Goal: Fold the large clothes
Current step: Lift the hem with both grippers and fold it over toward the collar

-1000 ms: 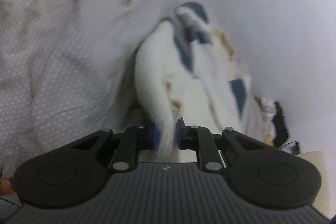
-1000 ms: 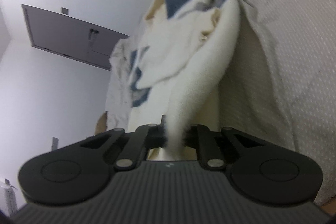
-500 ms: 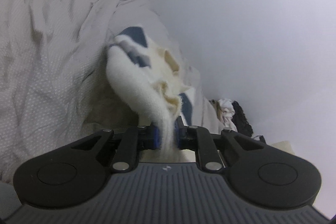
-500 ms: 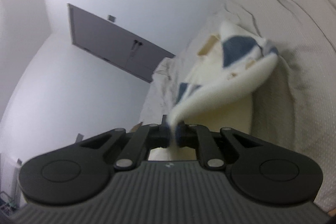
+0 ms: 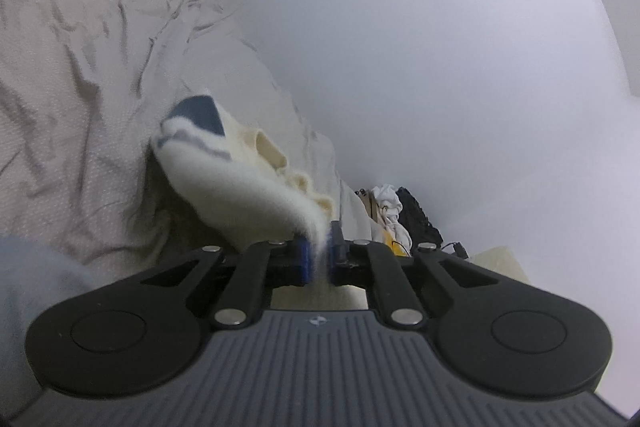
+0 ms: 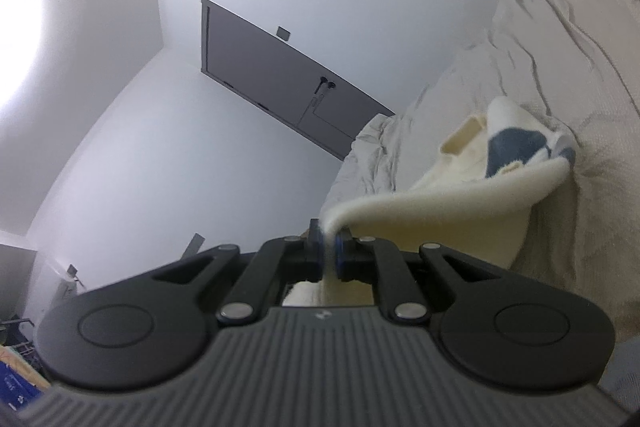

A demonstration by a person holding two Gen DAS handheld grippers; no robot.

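A fluffy cream sweater (image 5: 240,195) with blue patches hangs lifted above the bed. In the left wrist view my left gripper (image 5: 319,245) is shut on one edge of it, the fabric pinched between the blue pads. The sweater (image 6: 452,211) stretches away to the right in the right wrist view, and my right gripper (image 6: 329,251) is shut on another edge there. The lower part of the garment is hidden behind both gripper bodies.
A wrinkled beige bedsheet (image 5: 80,75) covers the bed (image 6: 560,67). A white wall (image 5: 440,67) runs beside it. A pile of white and black clothes (image 5: 400,211) lies at the far end. A grey door (image 6: 272,83) stands in the wall.
Both grippers have risen with the sweater, and the garment now hangs stretched out from the pads. The views have swung up toward the wall and the door.
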